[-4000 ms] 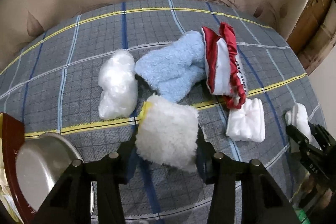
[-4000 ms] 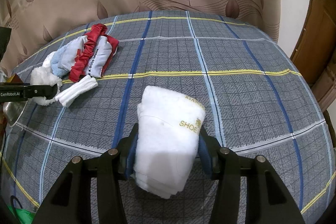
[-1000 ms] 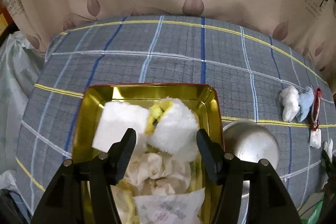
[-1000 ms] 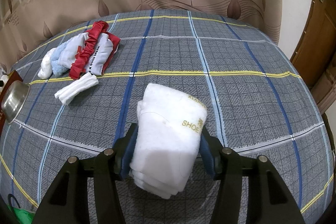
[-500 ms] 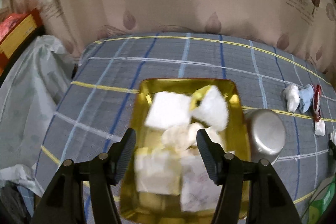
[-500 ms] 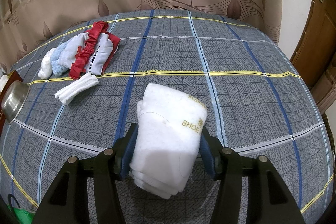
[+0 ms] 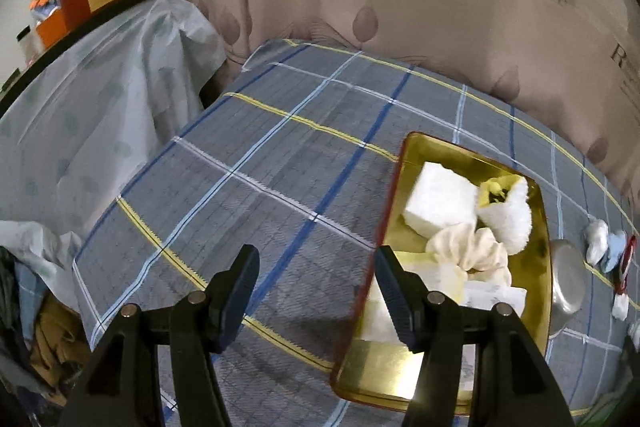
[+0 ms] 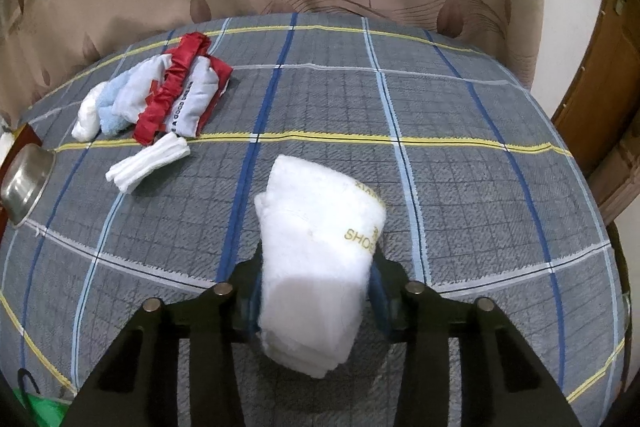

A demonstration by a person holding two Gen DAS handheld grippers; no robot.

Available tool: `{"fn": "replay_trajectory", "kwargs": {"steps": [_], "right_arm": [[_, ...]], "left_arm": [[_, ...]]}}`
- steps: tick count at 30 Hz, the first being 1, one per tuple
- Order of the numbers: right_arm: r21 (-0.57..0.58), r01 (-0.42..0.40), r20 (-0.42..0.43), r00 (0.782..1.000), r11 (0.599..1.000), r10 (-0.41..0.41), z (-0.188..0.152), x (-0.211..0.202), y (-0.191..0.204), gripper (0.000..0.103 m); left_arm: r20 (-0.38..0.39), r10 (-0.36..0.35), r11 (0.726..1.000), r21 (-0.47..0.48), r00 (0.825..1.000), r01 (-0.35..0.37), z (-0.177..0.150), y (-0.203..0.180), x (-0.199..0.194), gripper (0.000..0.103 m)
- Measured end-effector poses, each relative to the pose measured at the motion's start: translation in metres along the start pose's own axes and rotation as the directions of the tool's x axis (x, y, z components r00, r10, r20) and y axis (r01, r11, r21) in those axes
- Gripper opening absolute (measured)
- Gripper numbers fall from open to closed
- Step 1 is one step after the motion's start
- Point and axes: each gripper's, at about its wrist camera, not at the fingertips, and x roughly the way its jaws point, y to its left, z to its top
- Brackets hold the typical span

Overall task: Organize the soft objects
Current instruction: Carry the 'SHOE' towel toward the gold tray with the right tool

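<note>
Right wrist view: right hand-held gripper (image 8: 316, 291) closing on folded white towel (image 8: 320, 251), long axis running near to far; gold tray (image 7: 544, 291) far left, beside empty, parted left hand-held gripper (image 7: 316, 271).

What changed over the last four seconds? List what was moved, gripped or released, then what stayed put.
The left gripper carried the fluffy white-and-yellow piece from the bedspread into the gold tin, released it and swung away, jaws empty. The right gripper is closing on the folded white towel. The red-and-white pile stayed put.
</note>
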Motion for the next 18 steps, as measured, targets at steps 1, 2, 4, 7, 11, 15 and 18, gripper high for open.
{"fn": "replay_trajectory", "kwargs": {"steps": [1, 2, 4, 7, 11, 15, 18], "right_arm": [[-0.006, 0.003, -0.008, 1.000, 1.000, -0.003, 0.001, -0.001, 0.001, 0.035], [-0.010, 0.005, -0.017, 1.000, 1.000, -0.005, 0.002, -0.001, 0.002, 0.033], [-0.009, 0.008, -0.021, 1.000, 1.000, -0.009, 0.004, -0.004, 0.004, 0.032], [-0.008, 0.015, -0.013, 1.000, 1.000, -0.015, 0.009, -0.013, 0.009, 0.032], [-0.019, 0.024, 0.004, 1.000, 1.000, -0.024, 0.020, -0.029, 0.021, 0.032], [-0.037, -0.001, 0.021, 1.000, 0.999, 0.002, 0.038, -0.047, 0.043, 0.032], [-0.073, -0.058, 0.022, 0.998, 0.996, 0.060, 0.052, -0.057, 0.076, 0.032]], "left_arm": [[0.003, 0.002, 1.000, -0.003, 1.000, -0.002, 0.000, 0.001, 0.000, 0.061], [0.007, 0.005, 1.000, -0.003, 1.000, -0.005, -0.001, 0.002, 0.001, 0.061], [0.011, 0.012, 1.000, 0.001, 1.000, -0.012, -0.003, 0.002, 0.002, 0.061], [0.013, 0.027, 1.000, 0.010, 1.000, -0.027, -0.006, 0.003, 0.005, 0.061], [0.007, 0.033, 0.999, 0.004, 0.999, -0.033, -0.007, 0.006, 0.007, 0.061], [-0.011, 0.015, 1.000, -0.017, 1.000, -0.015, -0.007, 0.010, 0.009, 0.061], [-0.019, 0.027, 0.999, -0.040, 0.999, -0.028, -0.008, 0.015, 0.011, 0.061]]}}
